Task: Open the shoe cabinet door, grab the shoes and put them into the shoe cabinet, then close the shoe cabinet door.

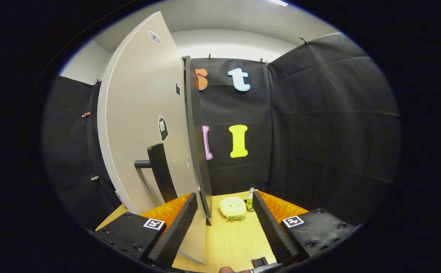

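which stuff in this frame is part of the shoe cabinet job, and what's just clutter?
Job:
- cabinet door, swung open, its edge just ahead of the fingers
- door handle
- gripper, fingers open, holding nothing

Clutter:
- pale round soft thing on the wooden table, beyond the fingers
- small green bottle beside it

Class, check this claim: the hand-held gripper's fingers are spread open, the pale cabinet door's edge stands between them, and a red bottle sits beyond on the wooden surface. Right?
Not quite. The gripper view shows a green bottle, not red. The hand-held gripper is open at the pale cabinet door.
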Demonstrator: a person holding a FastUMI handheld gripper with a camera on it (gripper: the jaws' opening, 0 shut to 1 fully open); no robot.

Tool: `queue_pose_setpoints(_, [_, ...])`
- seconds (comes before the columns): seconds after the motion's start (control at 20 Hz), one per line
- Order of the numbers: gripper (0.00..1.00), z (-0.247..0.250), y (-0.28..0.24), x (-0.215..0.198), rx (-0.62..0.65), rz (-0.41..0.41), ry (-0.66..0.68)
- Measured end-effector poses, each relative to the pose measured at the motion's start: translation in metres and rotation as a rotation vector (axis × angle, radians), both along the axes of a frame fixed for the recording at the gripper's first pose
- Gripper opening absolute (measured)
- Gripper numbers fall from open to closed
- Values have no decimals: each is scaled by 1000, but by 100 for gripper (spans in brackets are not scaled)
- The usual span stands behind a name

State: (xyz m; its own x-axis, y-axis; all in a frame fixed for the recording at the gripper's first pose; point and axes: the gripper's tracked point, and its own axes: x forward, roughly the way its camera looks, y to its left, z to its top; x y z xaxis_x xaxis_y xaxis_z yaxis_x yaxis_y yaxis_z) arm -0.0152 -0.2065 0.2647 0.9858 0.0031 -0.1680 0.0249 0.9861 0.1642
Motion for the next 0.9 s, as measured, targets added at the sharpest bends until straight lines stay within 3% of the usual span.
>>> queue_pose_setpoints(0.6, [98, -1, 116, -3, 40, 66, 21])
queue_pose_setpoints(0.9, [98, -1, 158, 11, 23, 34, 23])
